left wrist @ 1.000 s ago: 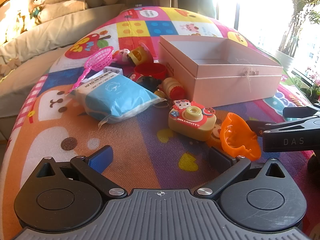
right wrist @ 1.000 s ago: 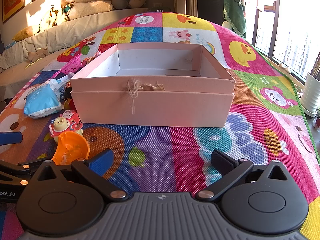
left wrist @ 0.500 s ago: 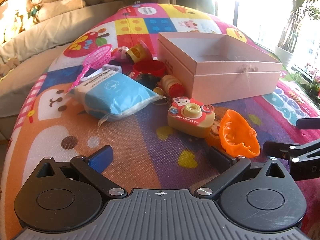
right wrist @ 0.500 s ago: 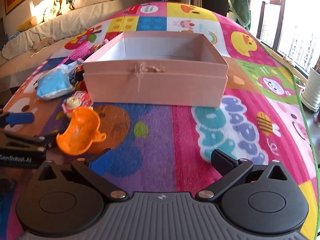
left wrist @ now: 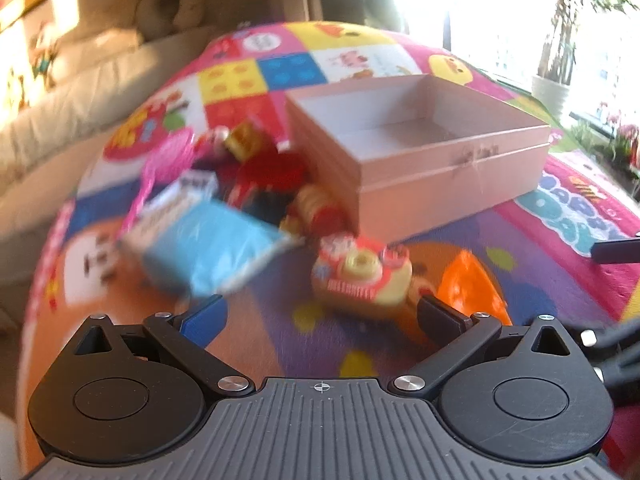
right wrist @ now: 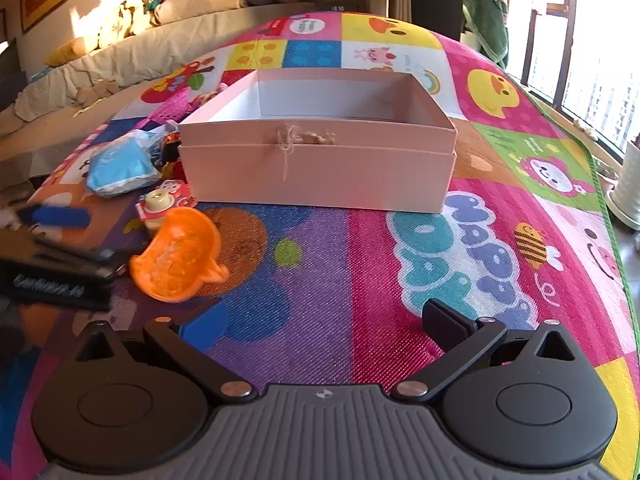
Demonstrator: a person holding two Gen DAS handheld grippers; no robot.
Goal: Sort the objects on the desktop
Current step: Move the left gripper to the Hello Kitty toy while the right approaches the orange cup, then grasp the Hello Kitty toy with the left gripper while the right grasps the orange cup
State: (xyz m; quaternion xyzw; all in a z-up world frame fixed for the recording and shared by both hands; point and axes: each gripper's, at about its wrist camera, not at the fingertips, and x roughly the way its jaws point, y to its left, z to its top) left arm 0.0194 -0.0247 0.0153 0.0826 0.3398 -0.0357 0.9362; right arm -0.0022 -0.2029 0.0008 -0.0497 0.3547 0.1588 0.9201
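Pink cardboard box (right wrist: 320,176), one only, lid off and bare inside as far as either view shows, standing on the patchwork play mat (right wrist: 500,240); nothing sorted into it yet, so hardly begun by this judgement, with the whole heap left to move. Piled on the mat against the box's left side, largest to smallest: one blue soft packet (right wrist: 120,168); one pink mesh scoop (left wrist: 166,164), blurred; one orange scoop-shaped toy (right wrist: 178,256), lying apart from the pile, nearest both grippers; one toy camera (left wrist: 362,276) in yellow and red, just beside the orange toy; one red dish (left wrist: 274,170); one yellow and red cylinder (left wrist: 320,208) touching the box wall; one small yellow block (left wrist: 244,144); perhaps one or two further bits behind, too smeared to count. Roughly seven or eight loose things in all, none in the box.

Left gripper (left wrist: 320,316): jaws spread wide, gripping nothing, low over the mat with the camera and the orange toy just ahead; badly motion-blurred. Right gripper (right wrist: 322,320): jaws likewise spread and empty, facing the box front, orange toy off to its left. Probably next: closing on the orange toy or the camera, then carrying it over the box rim.
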